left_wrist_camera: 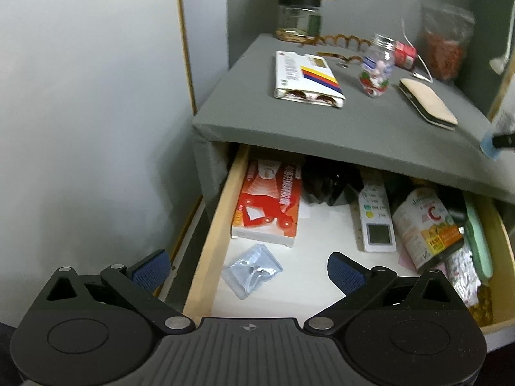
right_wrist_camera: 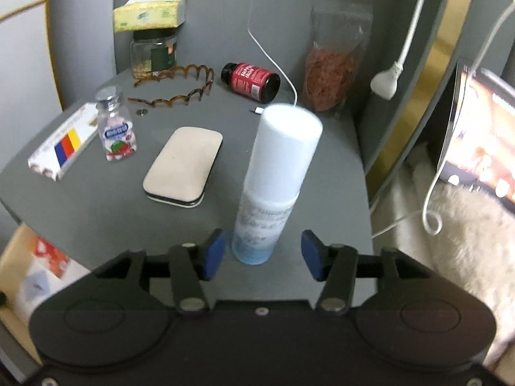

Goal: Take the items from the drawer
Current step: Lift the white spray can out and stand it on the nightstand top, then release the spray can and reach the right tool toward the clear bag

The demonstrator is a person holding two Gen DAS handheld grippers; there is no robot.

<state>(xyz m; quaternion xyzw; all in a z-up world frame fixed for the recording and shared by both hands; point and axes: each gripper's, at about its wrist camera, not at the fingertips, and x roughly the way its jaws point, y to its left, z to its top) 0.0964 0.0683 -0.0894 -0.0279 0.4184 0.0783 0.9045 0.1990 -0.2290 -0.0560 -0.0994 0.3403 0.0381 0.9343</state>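
2 big things frame it all: the grey cloth-topped bench [right_wrist_camera: 96, 199] and, under its front edge, the open pale-wood drawer [left_wrist_camera: 206, 247]. The tall white-capped spray can w/ pale blue base [right_wrist_camera: 273, 186] stands upright near the bench's front edge. The right claw [right_wrist_camera: 260, 254] sits around its base w/ jaws parted; both blue pads stand clear of the can, so it looks set down & released, nothing gripped. The left claw [left_wrist_camera: 248, 267] hangs wide & empty over the drawer's front.

Step, by my read: 1 item just placed on top; several more still in the drawer. Going down in size there: red-and-white flat carton [left_wrist_camera: 267, 206] at left, white-and-yellow vitamin C bottle [left_wrist_camera: 428, 225] lying at right, white remote w/ small screen [left_wrist_camera: 376, 218] between, then the small clear plastic bag of dark bits [left_wrist_camera: 254, 270] nearest the left claw.

Next move prob. calls for backing the right claw straight off w/o tipping the can, then lowering a claw into the drawer; the bag is thin & flat, so a low pinch is needed.
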